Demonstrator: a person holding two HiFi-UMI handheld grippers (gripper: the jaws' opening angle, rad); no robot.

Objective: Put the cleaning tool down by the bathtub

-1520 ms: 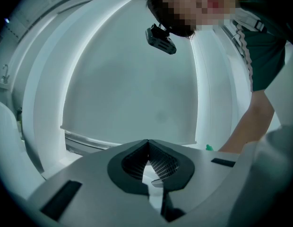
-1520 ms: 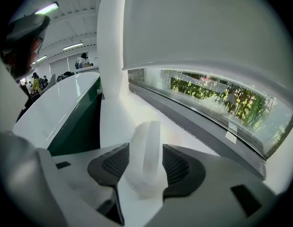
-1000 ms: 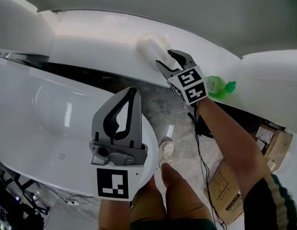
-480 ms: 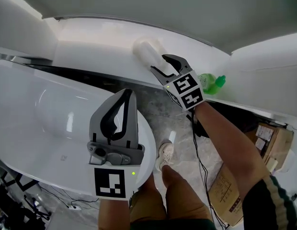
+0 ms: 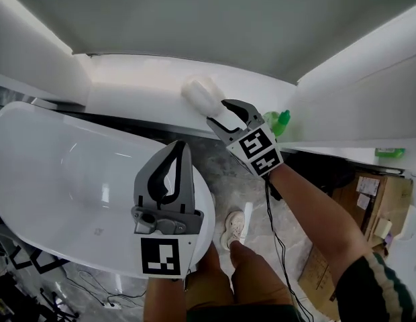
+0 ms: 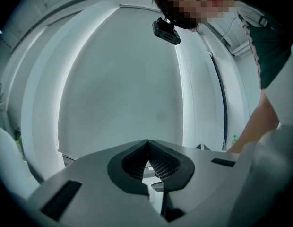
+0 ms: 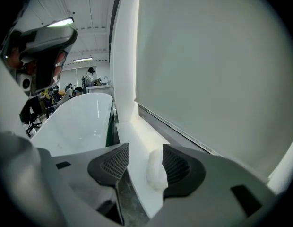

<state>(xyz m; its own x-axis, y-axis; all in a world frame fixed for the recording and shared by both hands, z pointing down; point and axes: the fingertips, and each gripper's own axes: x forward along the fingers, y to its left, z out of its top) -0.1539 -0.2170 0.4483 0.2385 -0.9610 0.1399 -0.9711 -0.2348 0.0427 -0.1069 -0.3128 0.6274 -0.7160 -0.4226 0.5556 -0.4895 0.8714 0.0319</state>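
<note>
The cleaning tool point(image 5: 200, 94), a fluffy white pad, lies on the white ledge point(image 5: 137, 86) behind the bathtub point(image 5: 54, 173). My right gripper point(image 5: 219, 112) is open just short of it, and nothing is held between its jaws. In the right gripper view the cleaning tool point(image 7: 156, 170) rests on the ledge point(image 7: 130, 145) just beyond the right gripper point(image 7: 145, 148), close to the right-hand jaw. My left gripper point(image 5: 182, 146) hangs shut and empty over the tub's near rim. The left gripper point(image 6: 148, 142) points up at a plain wall.
A green bottle point(image 5: 278, 122) stands on the ledge right of the tool. Cardboard boxes point(image 5: 369, 200) sit on the floor at the right, beside a black cable point(image 5: 278, 233). The person's shoe point(image 5: 233, 225) is on the marble floor by the tub. Grey wall panels point(image 7: 217, 70) rise behind the ledge.
The right gripper stays open beside the tool and has drawn back from it a little. The head view has shifted. The left gripper stays shut over the tub.
</note>
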